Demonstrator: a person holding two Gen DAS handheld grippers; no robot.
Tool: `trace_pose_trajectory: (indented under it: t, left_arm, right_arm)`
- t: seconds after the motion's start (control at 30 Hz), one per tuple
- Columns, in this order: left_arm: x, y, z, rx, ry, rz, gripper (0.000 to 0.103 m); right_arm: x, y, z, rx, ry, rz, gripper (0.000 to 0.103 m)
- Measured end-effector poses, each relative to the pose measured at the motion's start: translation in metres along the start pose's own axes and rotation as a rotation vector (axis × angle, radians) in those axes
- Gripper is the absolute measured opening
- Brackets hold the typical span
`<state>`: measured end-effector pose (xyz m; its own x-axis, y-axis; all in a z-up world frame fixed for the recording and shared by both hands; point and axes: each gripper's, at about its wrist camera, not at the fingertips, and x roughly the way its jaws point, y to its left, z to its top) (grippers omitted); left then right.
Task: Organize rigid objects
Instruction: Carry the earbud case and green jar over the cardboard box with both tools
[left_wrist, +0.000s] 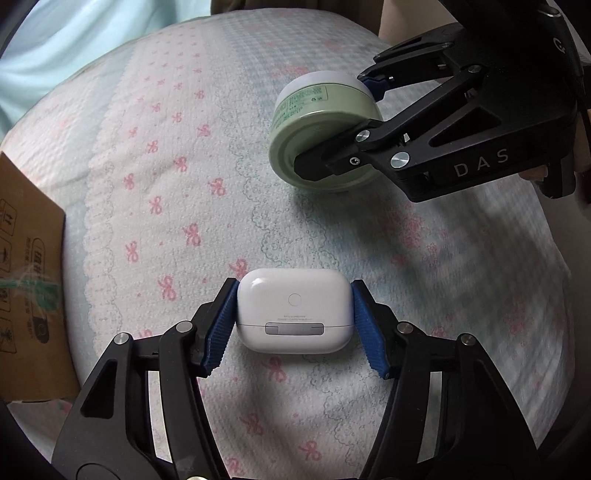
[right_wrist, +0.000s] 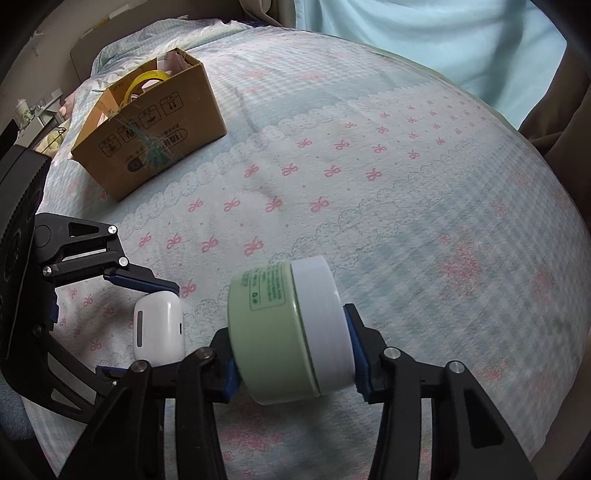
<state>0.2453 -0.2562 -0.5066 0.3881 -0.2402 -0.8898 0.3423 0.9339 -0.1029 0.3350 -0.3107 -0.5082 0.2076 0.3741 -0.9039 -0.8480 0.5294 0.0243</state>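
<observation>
Fingers of the left gripper (left_wrist: 294, 319) pinch a white earbud case (left_wrist: 293, 311) by its short ends, long axis spanning pad to pad, hinge side facing the camera. Right gripper (right_wrist: 293, 356) clamps a green jar (right_wrist: 273, 339) on its side, base and white lid against the pads. An open box (right_wrist: 147, 125) lies well ahead and left of the right fingers, probably the destination for both

White earbud case (left_wrist: 293, 312), green jar (right_wrist: 288, 332) sideways

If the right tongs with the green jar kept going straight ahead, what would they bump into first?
Probably only the bedspread. The right tongs aim past the cardboard box, which sits far left; depth is hard to judge.
</observation>
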Motion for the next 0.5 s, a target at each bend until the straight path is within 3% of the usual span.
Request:
trace_pose_trajectory:
  t: [0.27,0.5]
  left_arm:
    - [-0.047,0.010,0.008,-0.022,-0.028,-0.008,0.057]
    - [-0.137,0.033,0.030,-0.041,-0.084,-0.007,0.057]
  right_arm:
    - [-0.034,0.010,0.010,0.065,-0.004,-0.035,0.043]
    - [-0.114,0.039,0.041,0.125,-0.045,-0.092,0.043]
